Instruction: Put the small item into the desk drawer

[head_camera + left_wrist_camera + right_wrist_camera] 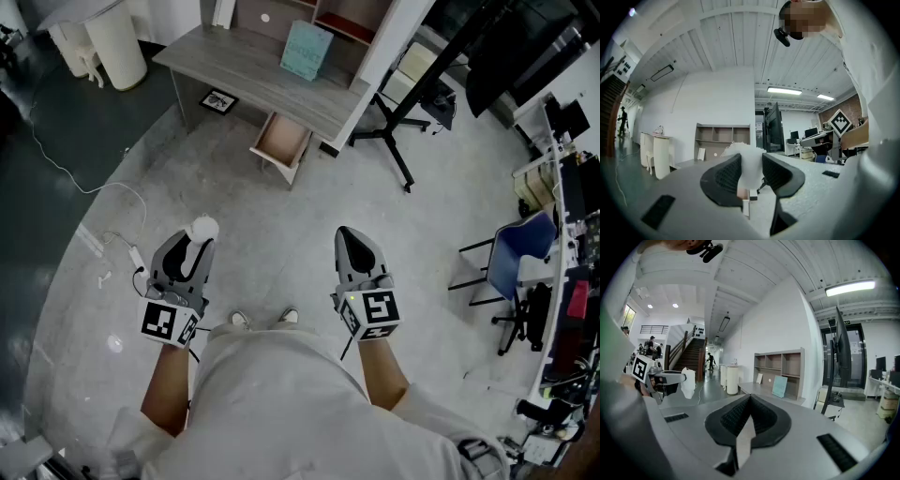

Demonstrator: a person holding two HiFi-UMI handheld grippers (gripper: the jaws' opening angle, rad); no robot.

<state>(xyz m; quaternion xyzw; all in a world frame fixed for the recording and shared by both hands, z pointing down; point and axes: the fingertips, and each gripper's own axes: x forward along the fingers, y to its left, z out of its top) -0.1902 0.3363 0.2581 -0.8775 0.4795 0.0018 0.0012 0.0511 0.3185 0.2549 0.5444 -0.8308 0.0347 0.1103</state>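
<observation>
My left gripper (pixel 199 236) is shut on a small white fluffy item (pixel 203 228), which sticks out past its fingertips; in the left gripper view the white item (pixel 749 161) fills the gap between the two dark pads. My right gripper (pixel 351 234) is shut with nothing in it; its jaws meet in the right gripper view (pixel 749 398). Both are held at waist height above the concrete floor. Ahead stands the grey desk (pixel 253 80) with its drawer (pixel 282 141) pulled open, a teal book (pixel 307 50) on top.
A white cylinder bin (pixel 117 45) stands at the far left. A black stand (pixel 394 117) is right of the desk, and a blue chair (pixel 517 258) at the right. A cable and power strip (pixel 131 253) lie on the floor by my left side.
</observation>
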